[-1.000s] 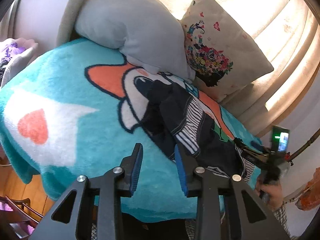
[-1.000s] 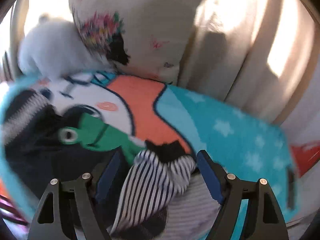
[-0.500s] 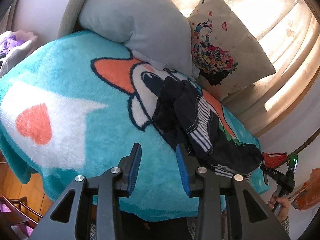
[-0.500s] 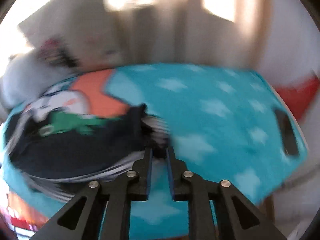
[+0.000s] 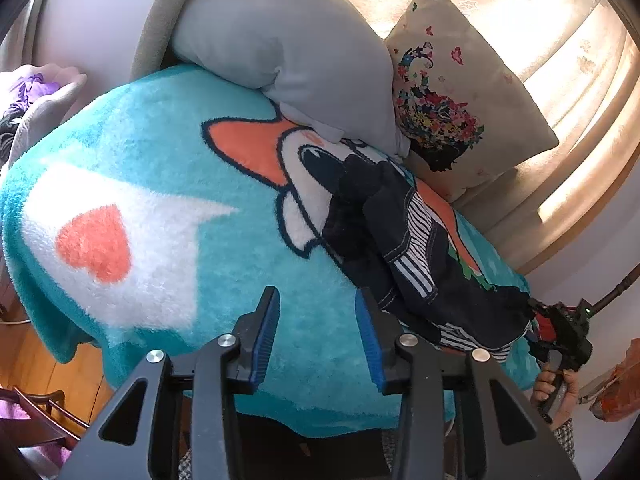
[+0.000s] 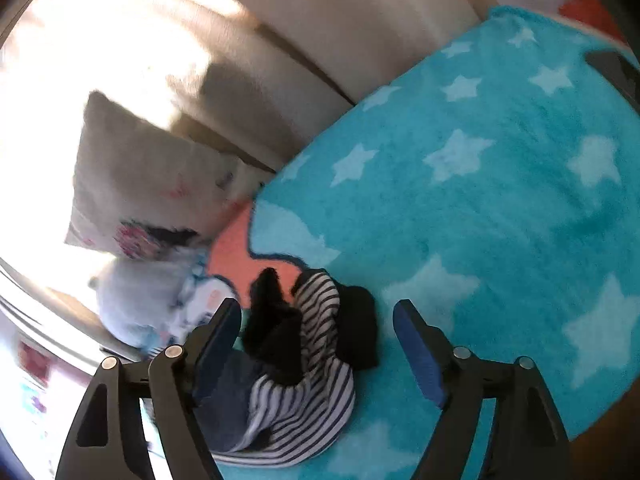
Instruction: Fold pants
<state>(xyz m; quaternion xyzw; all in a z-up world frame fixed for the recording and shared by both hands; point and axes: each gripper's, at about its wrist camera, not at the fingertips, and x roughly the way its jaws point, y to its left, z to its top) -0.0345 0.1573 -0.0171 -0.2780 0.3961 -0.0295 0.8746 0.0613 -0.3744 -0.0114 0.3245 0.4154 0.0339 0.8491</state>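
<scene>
We see the main risk in the right hand-held gripper point(image 6: 318, 344): its jaws have just been opening, and they now stand wide with the striped hem of the pants point(image 6: 296, 380) lying loose between them, not pressed by either pad. If we close from here without picking one layer, we likely pinch a bunched wad of hem and dark cloth together, and the fold comes out crooked. The fleecy blanket point(image 5: 192, 264) could also catch in the blue pads if we dip too low. A pull from the right alone may drag the whole heap across the bed, since the left hand-held gripper point(image 5: 318, 332) holds nothing; its jaws are partly open over bare blanket, just beside the near edge of the pants.

The pants are small, dark navy, with black-and-white striped lining or cuffs and a green patch. They lie crumpled in a long heap on the blanket, running from near the grey plush pillow point(image 5: 288, 52) and the flowered cushion point(image 5: 460, 92) toward the bed's near corner. Nothing is flattened or folded yet.
</scene>
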